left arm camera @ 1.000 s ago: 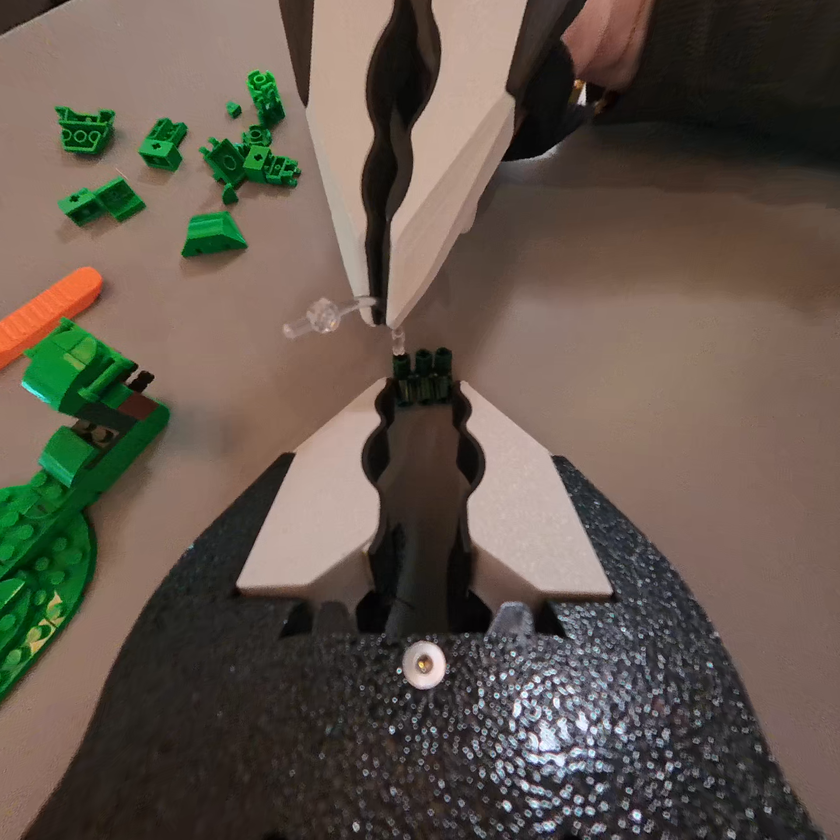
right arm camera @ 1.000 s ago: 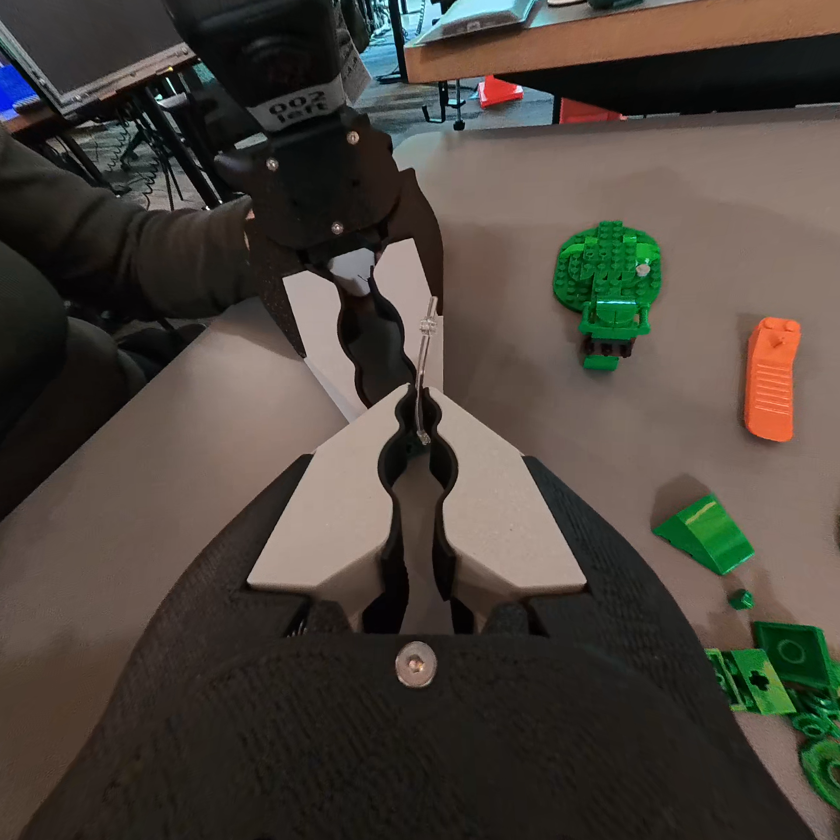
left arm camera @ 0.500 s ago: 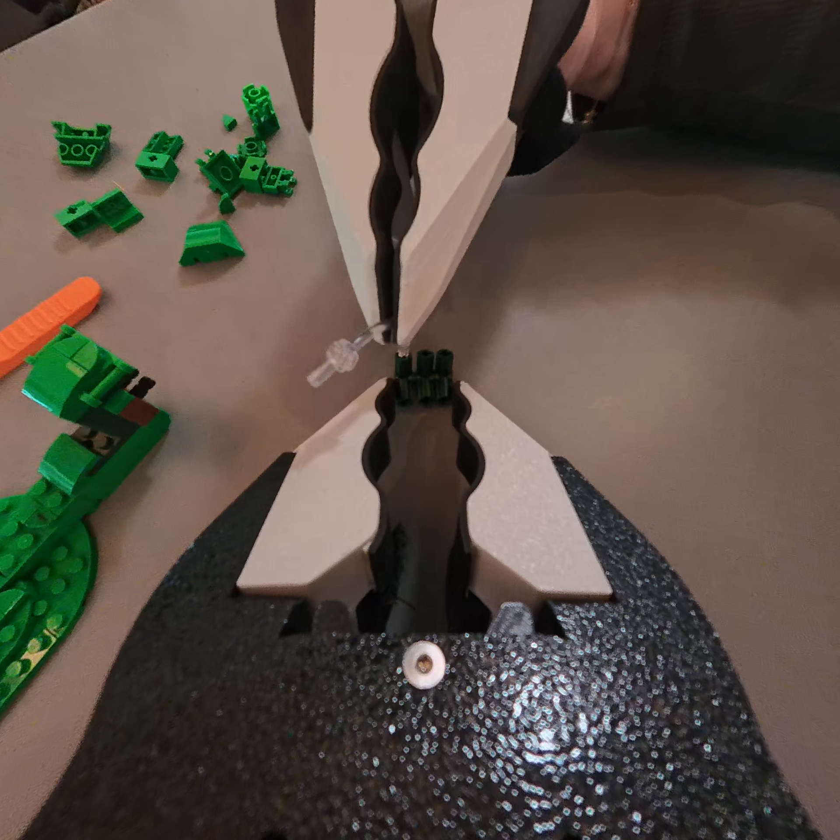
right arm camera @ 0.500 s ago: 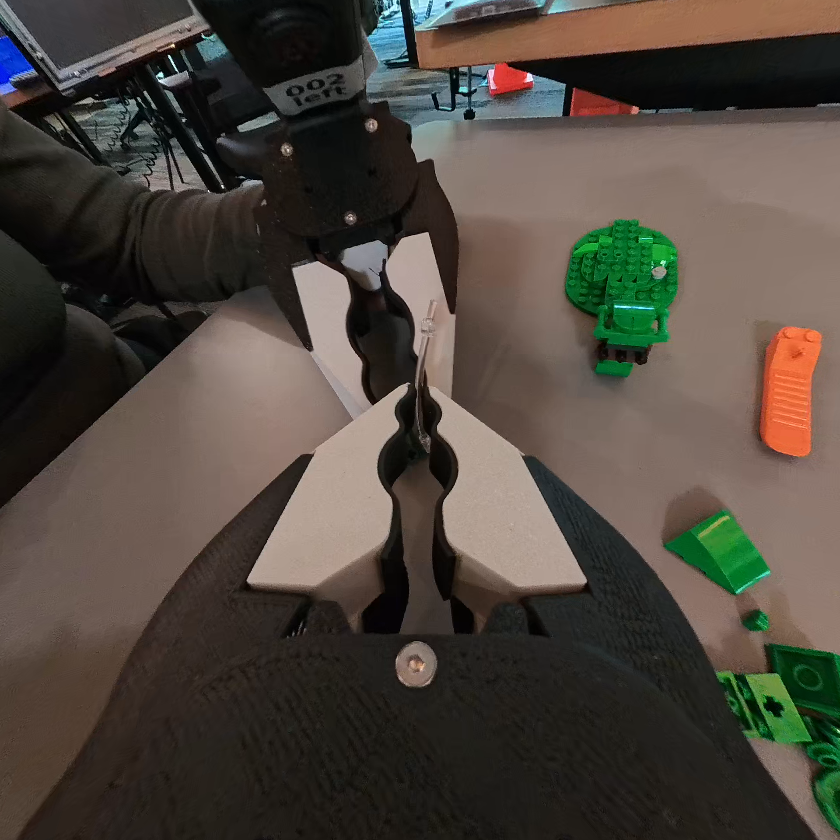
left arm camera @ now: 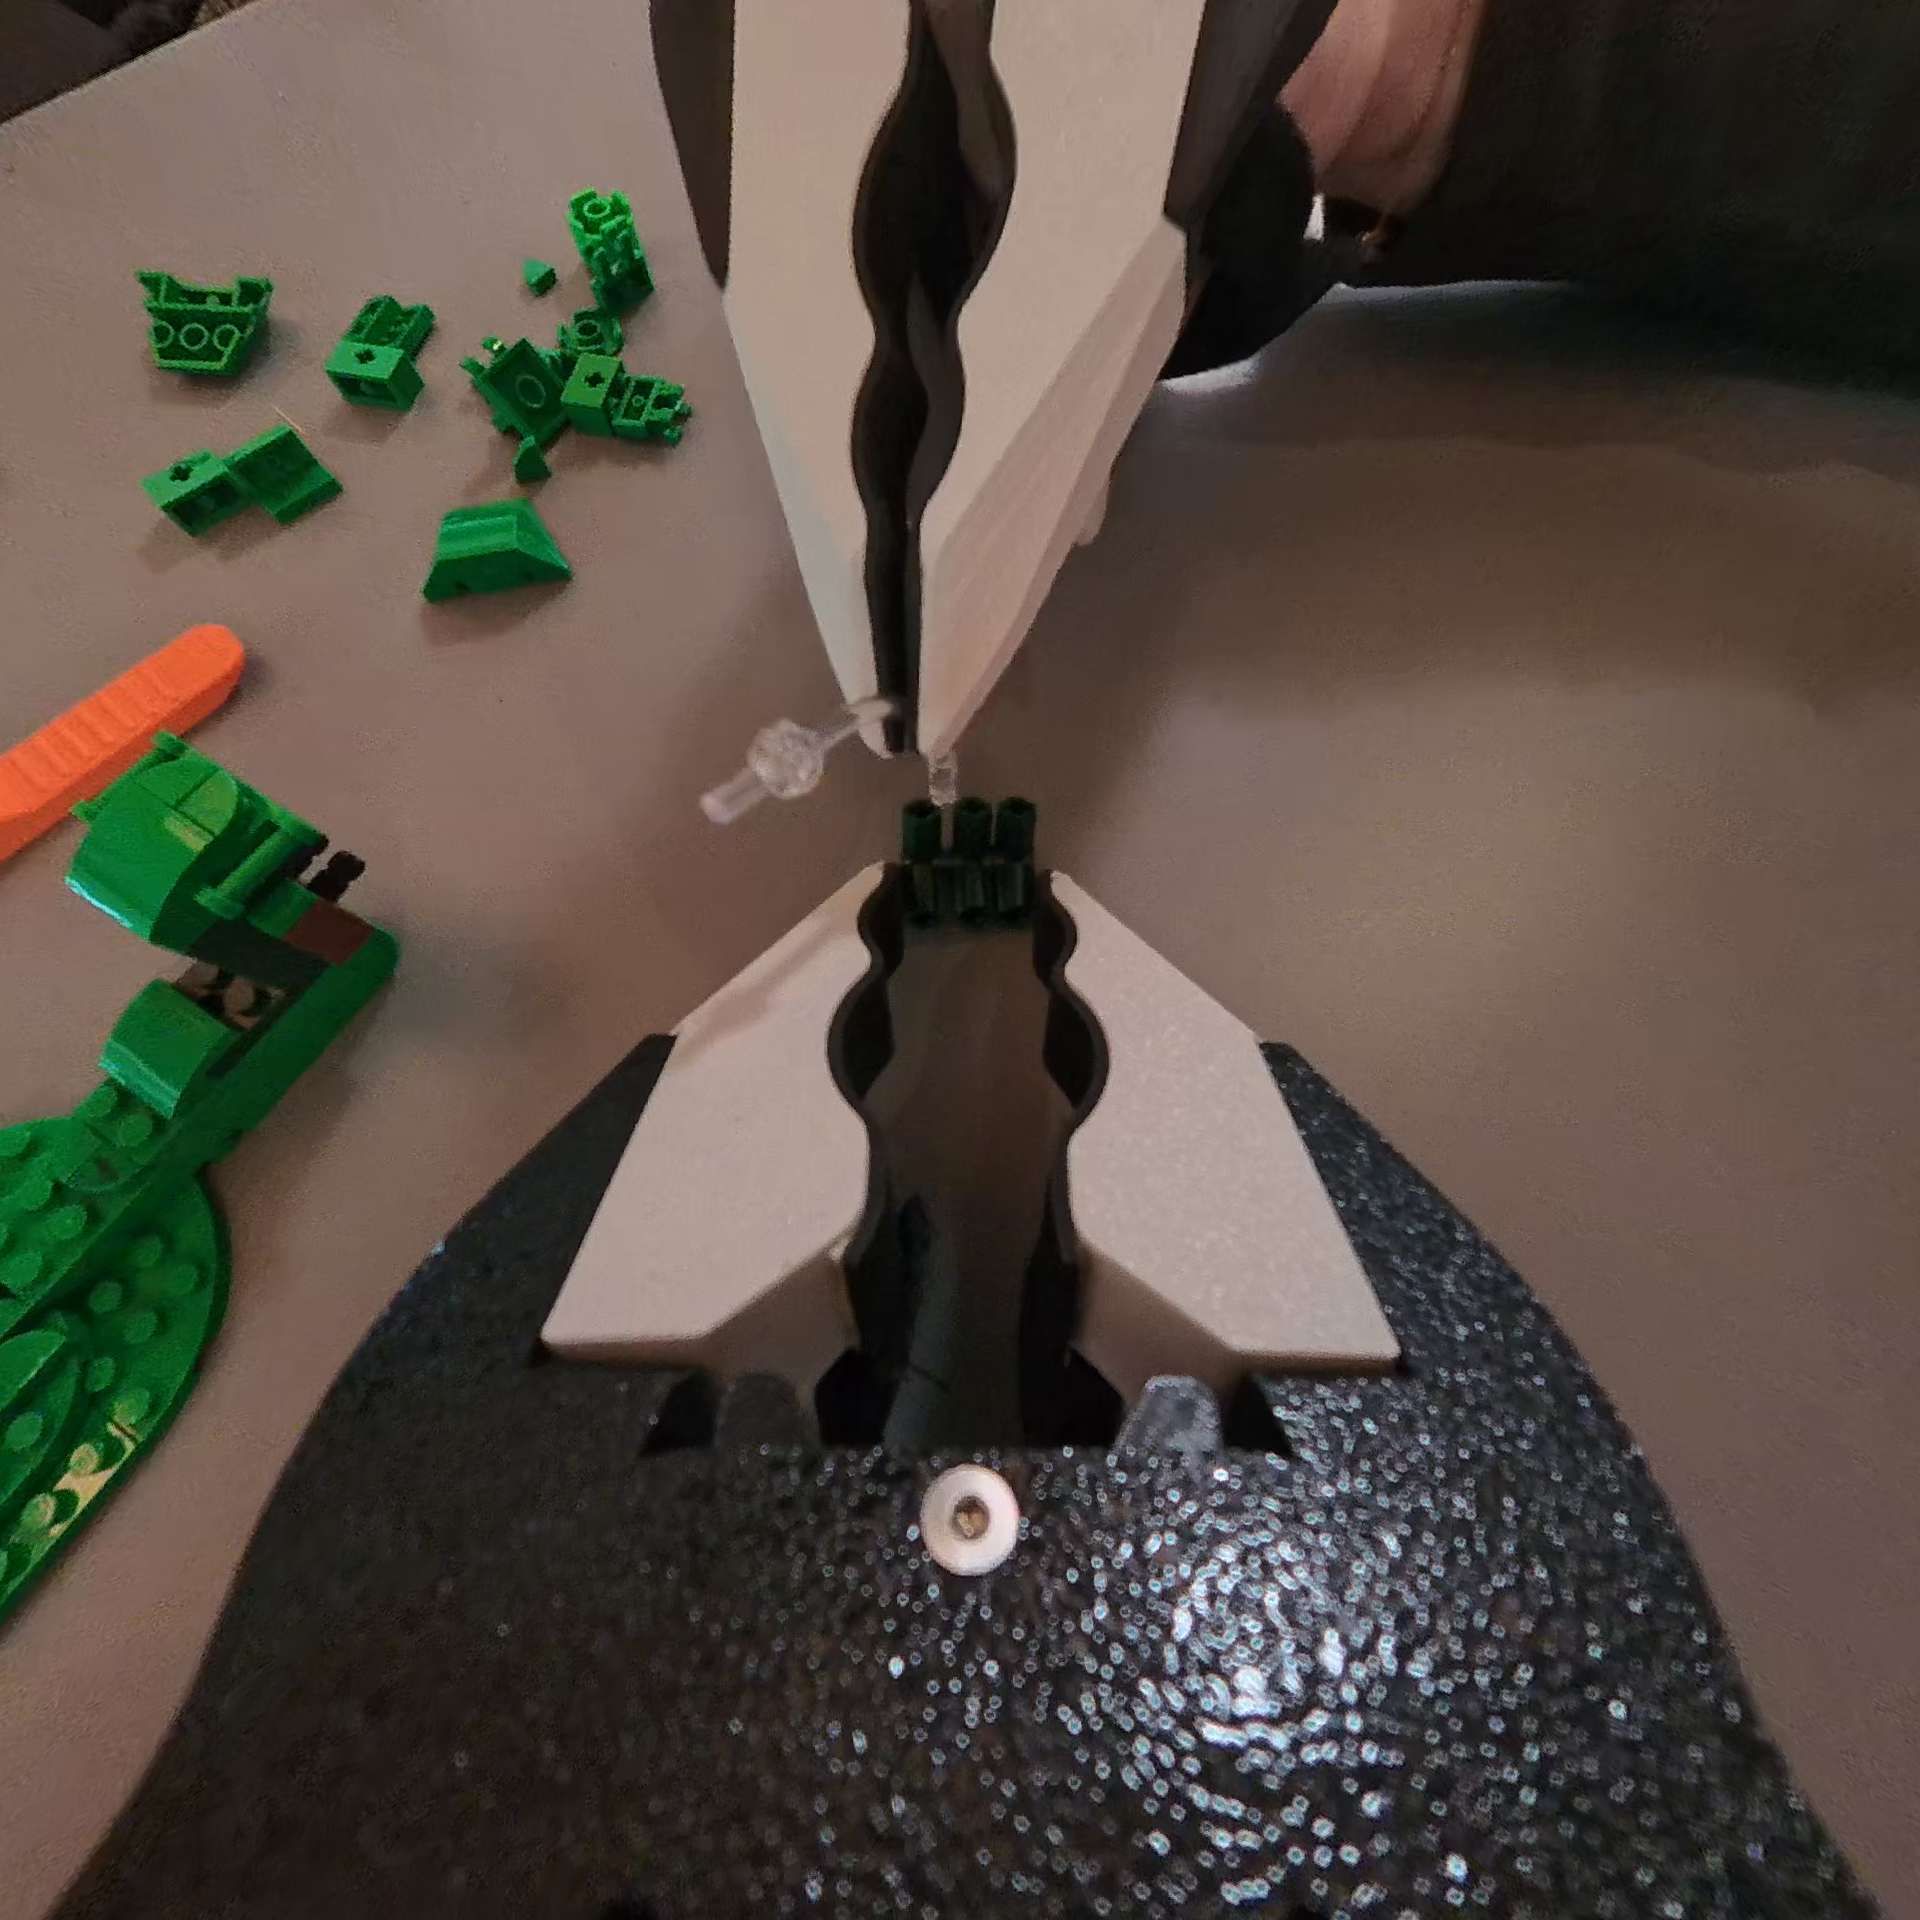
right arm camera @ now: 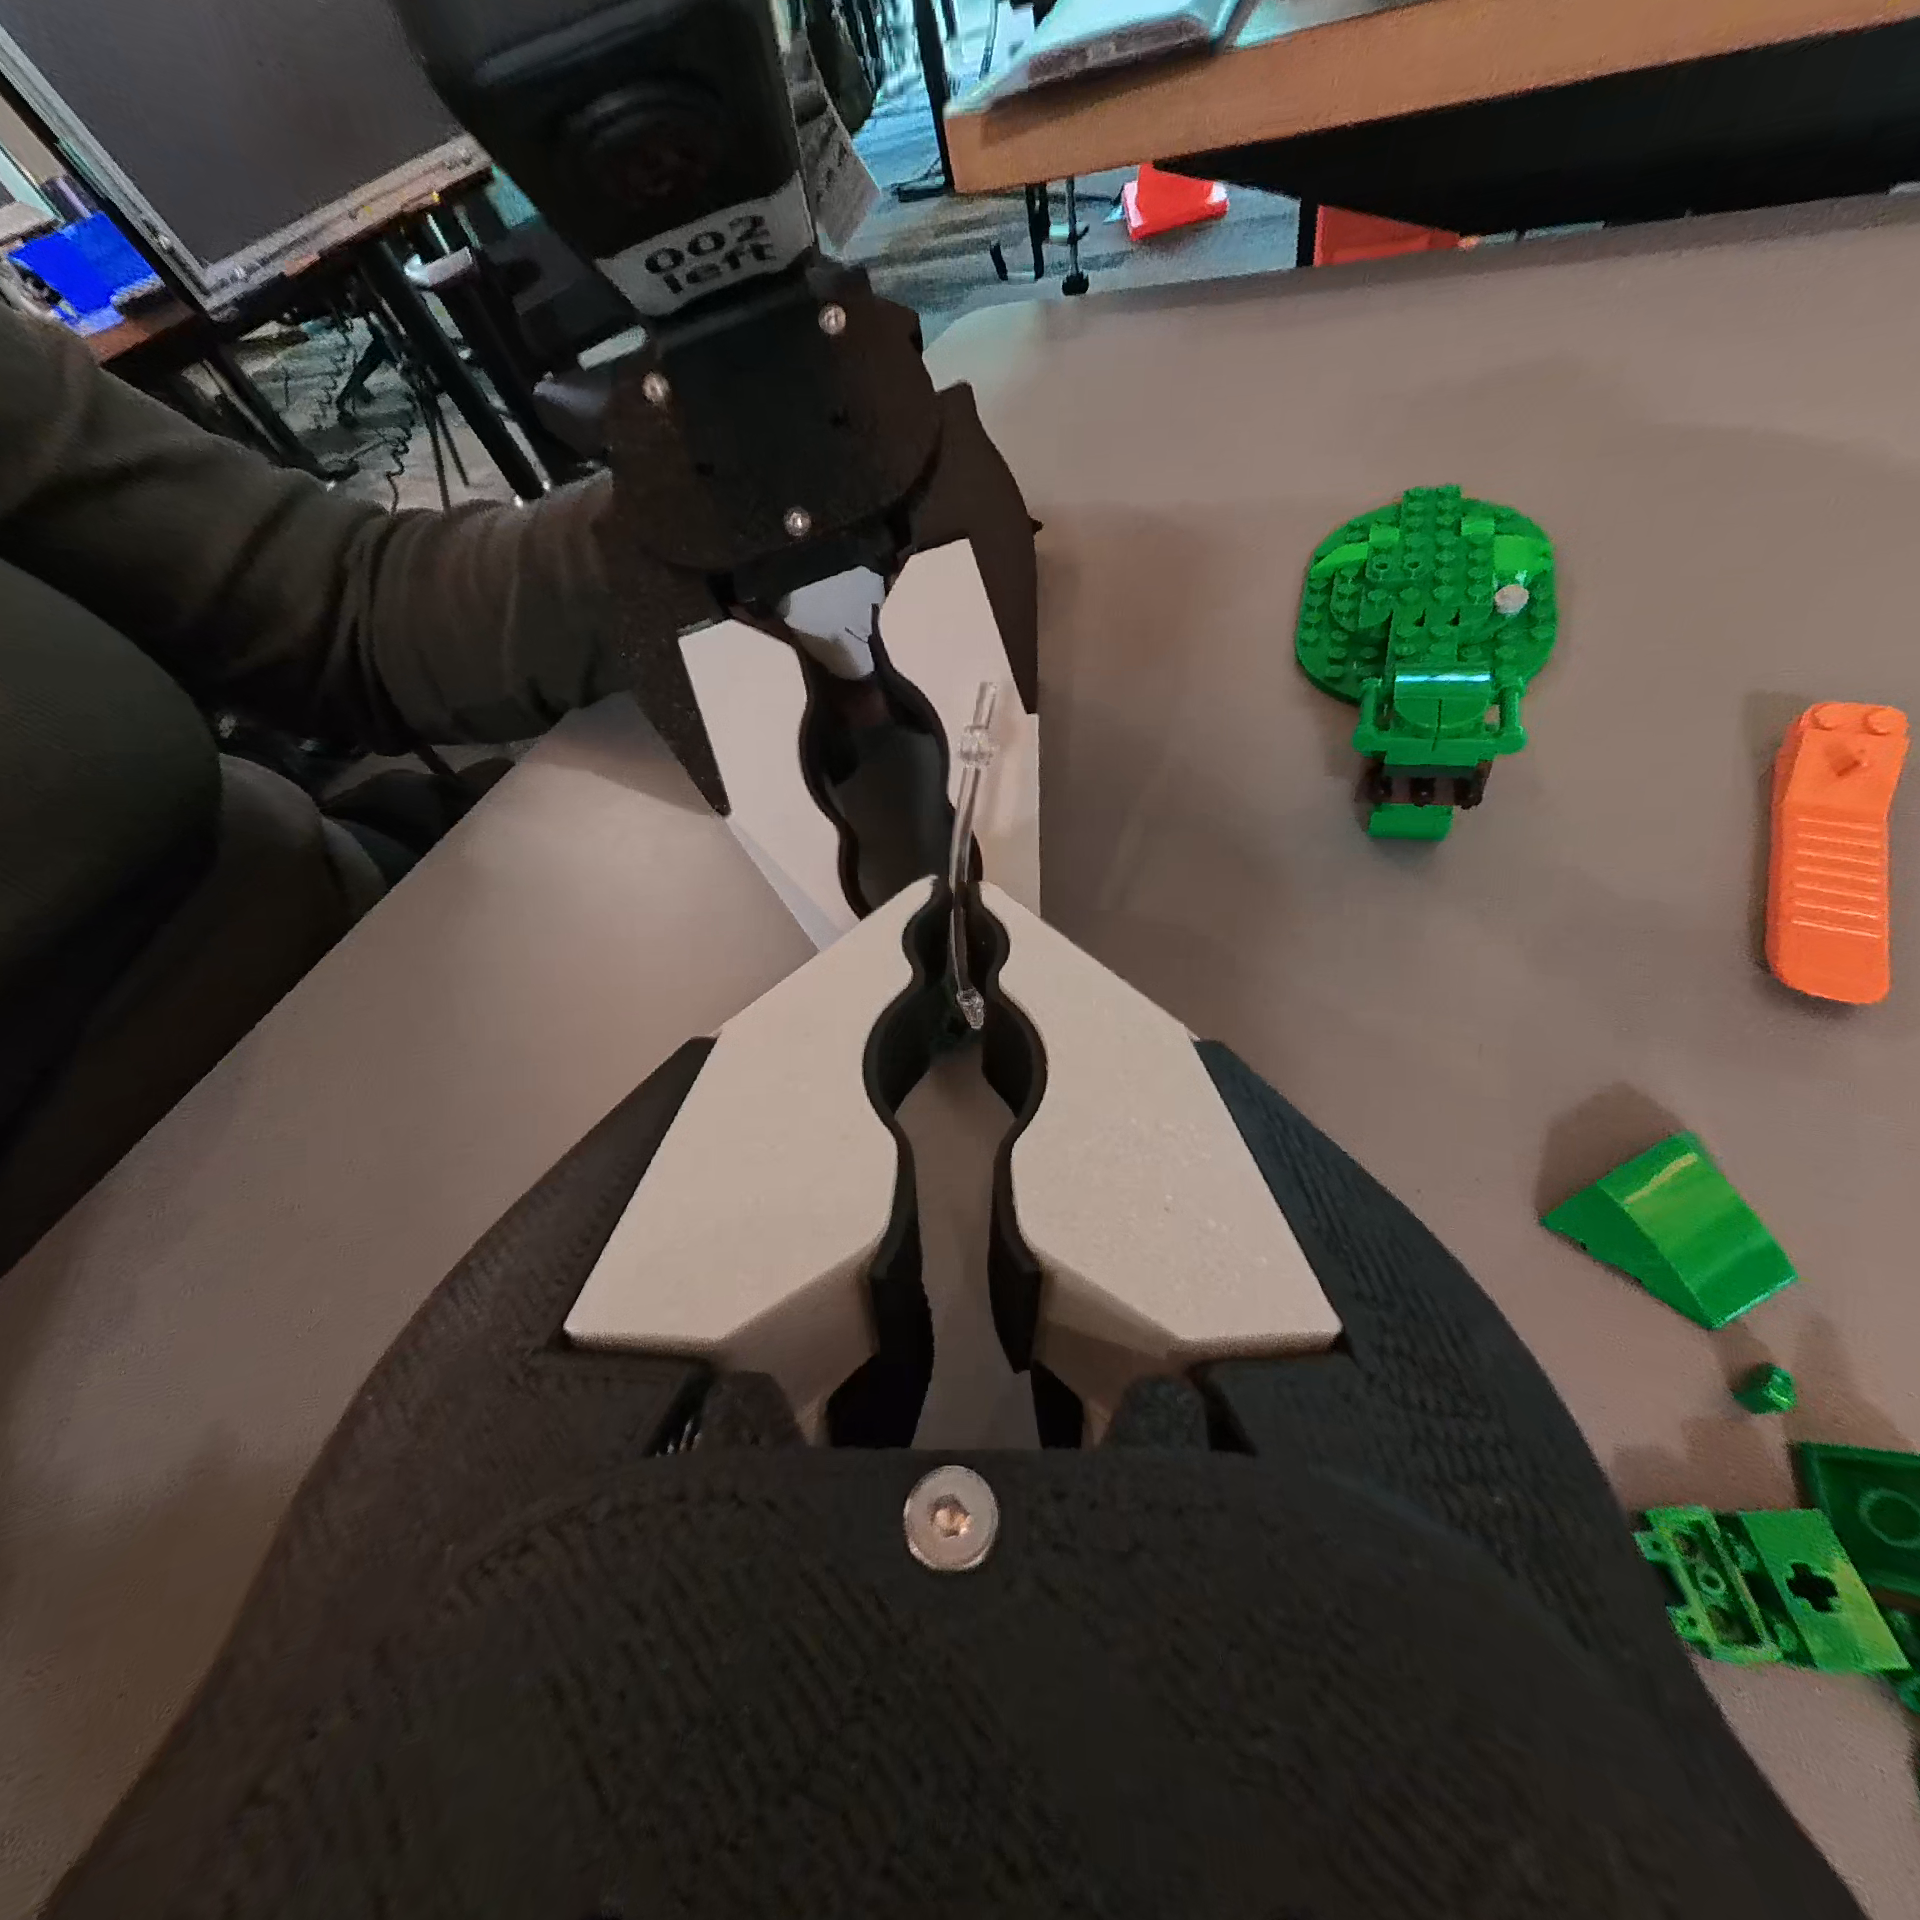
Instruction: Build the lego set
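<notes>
Viewing left wrist: left gripper (left arm camera: pixel 971 883) fingers pinch dark green studded piece (left arm camera: pixel 969 857) above grey table (left arm camera: pixel 1507 779); piece's lower part hidden between fingertips. Right gripper (left arm camera: pixel 906 740), opposite, fingers pressed on clear curved rod (left arm camera: pixel 821 753); its short end meets piece's studs, seating unclear. Half-built green model (left arm camera: pixel 156 1039) cut off at left edge.
Right wrist: rod (right arm camera: pixel 968 831) stands upright; dark piece hidden behind fingertips. Orange separator (right arm camera: pixel 1834 852) lies right.
Against 0.5 s ago: rod's short end now visible over studs.
</notes>
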Available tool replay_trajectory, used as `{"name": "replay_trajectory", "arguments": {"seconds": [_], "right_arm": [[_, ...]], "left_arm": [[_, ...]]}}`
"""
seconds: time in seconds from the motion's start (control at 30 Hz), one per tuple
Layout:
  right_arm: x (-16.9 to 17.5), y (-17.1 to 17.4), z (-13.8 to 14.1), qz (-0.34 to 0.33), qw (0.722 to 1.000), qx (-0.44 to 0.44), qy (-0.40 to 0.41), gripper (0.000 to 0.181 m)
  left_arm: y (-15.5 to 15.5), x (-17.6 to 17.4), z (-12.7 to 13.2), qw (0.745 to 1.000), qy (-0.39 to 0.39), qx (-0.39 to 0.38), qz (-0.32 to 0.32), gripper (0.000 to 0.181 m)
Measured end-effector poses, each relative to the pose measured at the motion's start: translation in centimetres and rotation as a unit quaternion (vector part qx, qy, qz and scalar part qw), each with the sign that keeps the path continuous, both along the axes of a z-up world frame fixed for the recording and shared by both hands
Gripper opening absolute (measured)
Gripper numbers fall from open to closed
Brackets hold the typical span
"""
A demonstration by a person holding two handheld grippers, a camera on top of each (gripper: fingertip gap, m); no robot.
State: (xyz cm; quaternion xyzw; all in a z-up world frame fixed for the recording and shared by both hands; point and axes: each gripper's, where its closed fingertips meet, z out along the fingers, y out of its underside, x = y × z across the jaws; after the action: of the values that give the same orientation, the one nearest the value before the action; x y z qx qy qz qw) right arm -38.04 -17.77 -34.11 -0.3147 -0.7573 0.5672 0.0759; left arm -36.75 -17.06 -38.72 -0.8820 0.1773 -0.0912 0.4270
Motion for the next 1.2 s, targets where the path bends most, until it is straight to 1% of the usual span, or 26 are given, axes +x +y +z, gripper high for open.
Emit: {"name": "replay_trajectory", "arguments": {"seconds": [0.07, 0.13, 0.27, 0.37, 0.47, 0.8, 1.1, 1.2], "right_arm": [[-0.1, 0.0, 1.2, -0.006, 0.999, -0.031, 0.023, 0.000], [-0.2, 0.1, 2.5, -0.012, 0.997, -0.065, 0.039, 0.000], [0.0, 0.2, 4.2, -0.011, 0.992, -0.106, 0.066, 0.000], [0.1, 0.2, 4.7, -0.012, 0.991, -0.111, 0.078, 0.000], [0.0, 0.1, 4.8, -0.015, 0.991, -0.096, 0.089, 0.000], [0.3, -0.3, 4.5, -0.004, 0.993, -0.078, 0.084, 0.000], [0.8, -0.4, 4.2, 0.016, 0.995, -0.072, 0.067, 0.000], [1.4, -0.7, 4.0, 0.036, 0.995, -0.068, 0.057, 0.000]], "left_arm": [[-0.1, 0.2, 0.1, 1.000, 0.001, 0.003, -0.008, 0.023], [-0.1, 0.3, 0.7, 1.000, -0.002, 0.026, -0.011, 0.023], [-0.3, 0.1, 3.6, 0.993, -0.066, 0.101, -0.011, 0.023], [-0.5, 0.0, 4.5, 0.988, -0.097, 0.121, -0.016, 0.022], [-0.5, 0.2, 4.6, 0.988, -0.093, 0.123, -0.023, 0.022], [-0.6, 0.5, 4.3, 0.989, -0.083, 0.119, -0.031, 0.022], [-0.6, 0.8, 4.0, 0.990, -0.065, 0.115, -0.041, 0.022], [-0.6, 0.9, 3.8, 0.991, -0.060, 0.112, -0.043, 0.022]]}}
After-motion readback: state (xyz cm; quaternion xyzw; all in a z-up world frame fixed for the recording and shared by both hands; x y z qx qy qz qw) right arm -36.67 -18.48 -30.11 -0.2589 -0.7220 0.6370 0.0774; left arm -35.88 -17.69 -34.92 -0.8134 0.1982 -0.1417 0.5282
